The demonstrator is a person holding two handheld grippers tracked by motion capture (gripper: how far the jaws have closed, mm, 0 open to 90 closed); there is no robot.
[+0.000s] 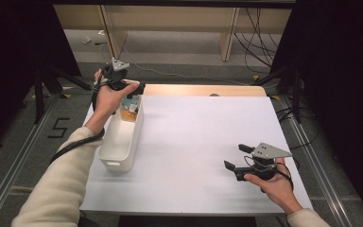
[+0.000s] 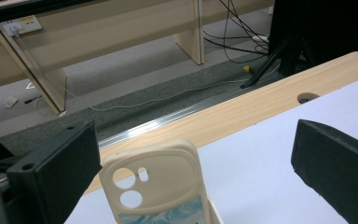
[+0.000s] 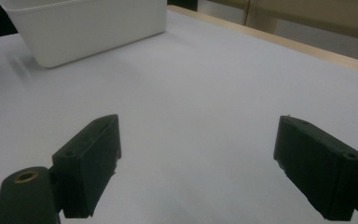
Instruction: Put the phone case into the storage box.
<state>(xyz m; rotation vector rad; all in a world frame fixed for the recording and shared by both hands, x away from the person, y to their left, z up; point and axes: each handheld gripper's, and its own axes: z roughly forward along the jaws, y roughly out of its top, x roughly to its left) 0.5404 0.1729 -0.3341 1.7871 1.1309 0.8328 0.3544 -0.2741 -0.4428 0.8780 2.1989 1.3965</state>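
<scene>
A cream phone case (image 2: 161, 186) with camera cut-outs and a blue patterned insert stands upright between the wide-apart jaws of my left gripper (image 2: 196, 154), touching neither jaw. From above, the left gripper (image 1: 134, 90) hovers open over the far end of a white bin (image 1: 116, 153), where the phone case (image 1: 131, 108) rests among other small items. My right gripper (image 1: 237, 156) is open low over the white table sheet at the front right, with nothing between its jaws. In the right gripper view, that gripper (image 3: 198, 140) faces the white bin (image 3: 88, 23) across bare sheet.
A white sheet (image 1: 203, 137) covers most of the wooden table (image 1: 203, 90), whose far edge has a cable hole (image 1: 214, 95). Cables (image 1: 260, 42) and wooden desk legs stand on the floor beyond. Black stands flank both sides.
</scene>
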